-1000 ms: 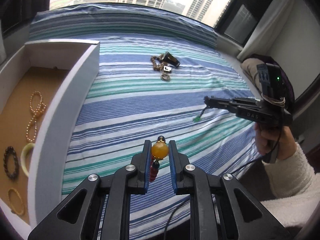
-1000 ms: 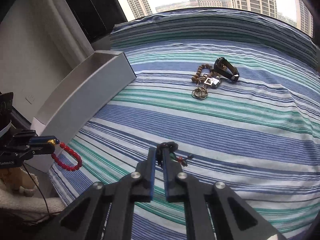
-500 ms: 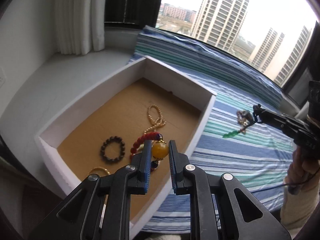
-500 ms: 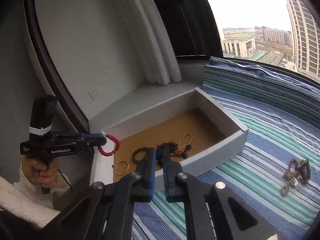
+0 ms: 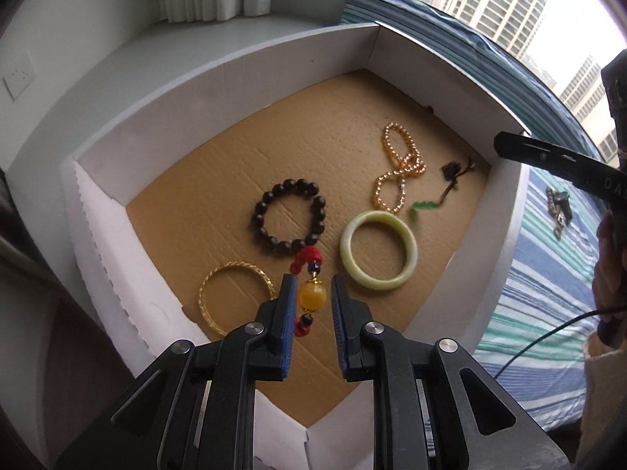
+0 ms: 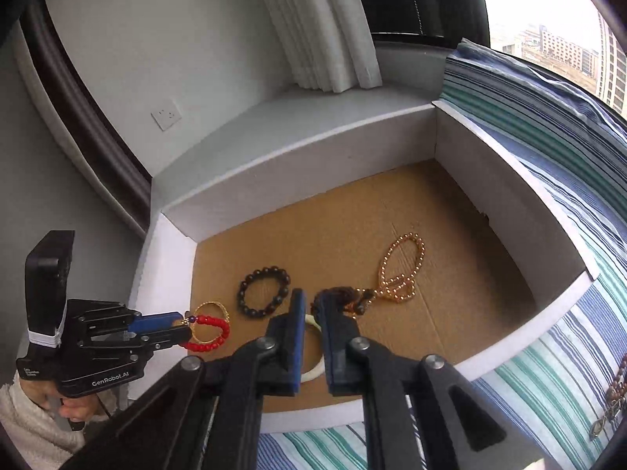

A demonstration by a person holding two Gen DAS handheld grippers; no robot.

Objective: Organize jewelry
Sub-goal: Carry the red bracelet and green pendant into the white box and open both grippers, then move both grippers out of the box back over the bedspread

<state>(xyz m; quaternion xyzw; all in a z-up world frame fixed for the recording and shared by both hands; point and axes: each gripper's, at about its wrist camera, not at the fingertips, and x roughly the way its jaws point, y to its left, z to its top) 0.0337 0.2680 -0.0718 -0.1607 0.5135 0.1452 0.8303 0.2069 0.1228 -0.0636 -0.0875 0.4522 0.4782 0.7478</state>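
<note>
My left gripper hangs over the white box with its jaws opening. The red bead bracelet is between its pads by the amber bead, a thin gap on each side. In the right wrist view the bracelet still dangles at the left gripper. My right gripper is over the box's near side, jaws opening, nothing between them. The dark-cord pendant with its green leaf is off the right gripper and down by the box floor, just past the right fingertip.
On the box's brown floor lie a dark bead bracelet, a pale jade bangle, a gold bangle and a gold bead necklace. More jewelry lies piled on the striped bed to the right. A person's hand holds each gripper.
Both grippers swung from the striped bed to over the box. The right jaws parted and the pendant dropped out. The left jaws widened around the amber bead.
</note>
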